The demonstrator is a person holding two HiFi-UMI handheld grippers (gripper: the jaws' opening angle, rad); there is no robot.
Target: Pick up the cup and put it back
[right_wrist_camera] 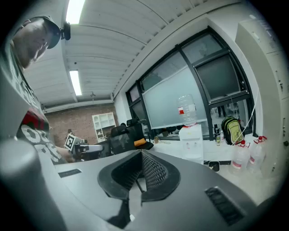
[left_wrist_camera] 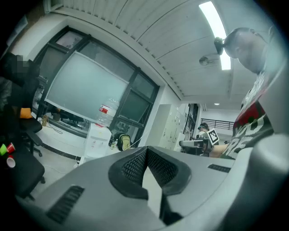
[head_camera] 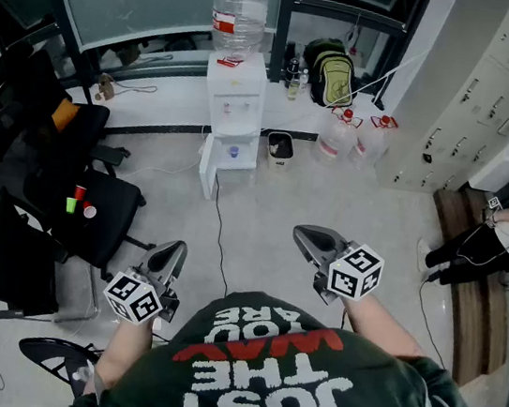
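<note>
- Over on the right wall, the pale lockers [head_camera: 497, 101] are easily the biggest thing around.
- On the left side of the floor is a black office chair [head_camera: 116, 210], well apart from both grippers.
- The white water dispenser [head_camera: 235, 100] stands by the window with a big clear bottle [head_camera: 240, 11] on top, and a green backpack [head_camera: 333, 72] sits near it on the right.
- The right gripper [head_camera: 304, 237] is held out over bare floor. Its fingers are clenched together with nothing between them, which is pretty clear in its own view.
- Same deal with the left gripper [head_camera: 171, 254]: it's lower and nearer the chair, pinched closed and empty.
- The cups are all on the chair seat, bunched close. There's a red cup [head_camera: 79, 192], a green cup [head_camera: 70, 205] just below it, and a third cup [head_camera: 89, 211] showing a pale round face beside them. Neither gripper is touching any of them.
</note>
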